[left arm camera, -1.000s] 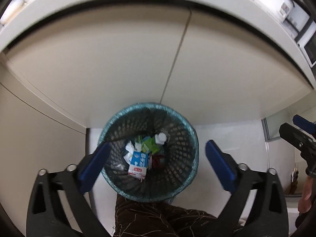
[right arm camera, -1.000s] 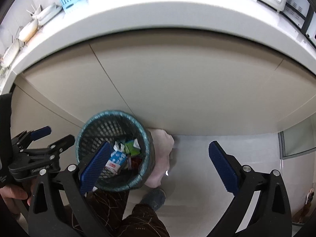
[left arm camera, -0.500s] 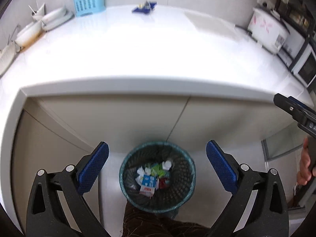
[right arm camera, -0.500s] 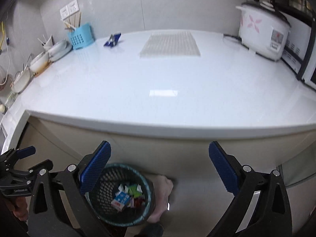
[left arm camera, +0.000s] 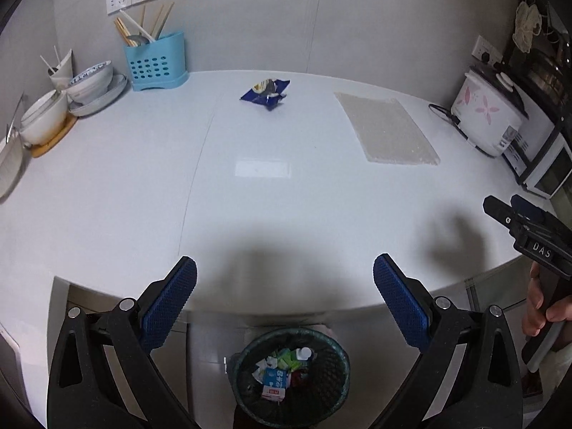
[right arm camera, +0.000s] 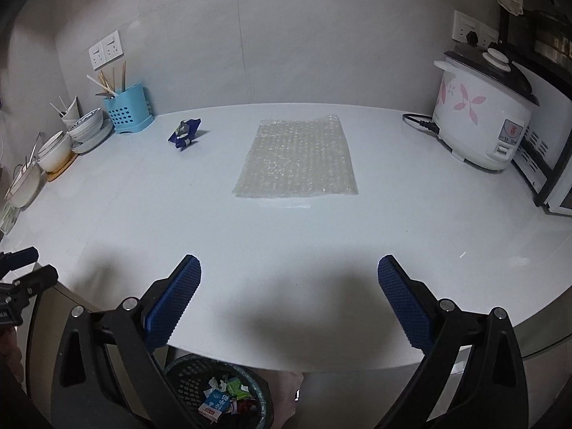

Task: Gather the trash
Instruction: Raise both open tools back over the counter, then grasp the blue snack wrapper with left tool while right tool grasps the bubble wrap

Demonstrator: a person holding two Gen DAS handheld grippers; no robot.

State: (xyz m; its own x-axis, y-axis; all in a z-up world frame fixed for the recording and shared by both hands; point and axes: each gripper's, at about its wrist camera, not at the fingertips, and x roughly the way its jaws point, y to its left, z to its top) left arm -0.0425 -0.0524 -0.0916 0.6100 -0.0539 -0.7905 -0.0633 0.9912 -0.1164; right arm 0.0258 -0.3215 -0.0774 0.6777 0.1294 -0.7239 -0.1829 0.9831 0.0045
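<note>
The left gripper (left arm camera: 285, 287) is held with its blue-padded jaws spread wide and nothing between them, above the near edge of the white countertop (left arm camera: 271, 193). The right gripper (right arm camera: 289, 289) is likewise held wide apart and empty over the same edge. Below both, on the floor under the counter edge, a dark mesh trash bin (left arm camera: 290, 375) is seen, with a blue-and-white carton (left arm camera: 274, 383) and other scraps inside. Far beyond the jaws, toward the back wall, a crumpled blue wrapper (left arm camera: 265, 93) lies on the counter, well apart from either gripper. A sheet of bubble wrap (right arm camera: 296, 157) is spread flat to its right, straight ahead of the right gripper. A blue utensil holder (left arm camera: 154, 62), stacked bowls (left arm camera: 91, 82) and a rice cooker (right arm camera: 482, 125) are set along the counter's sides.
</note>
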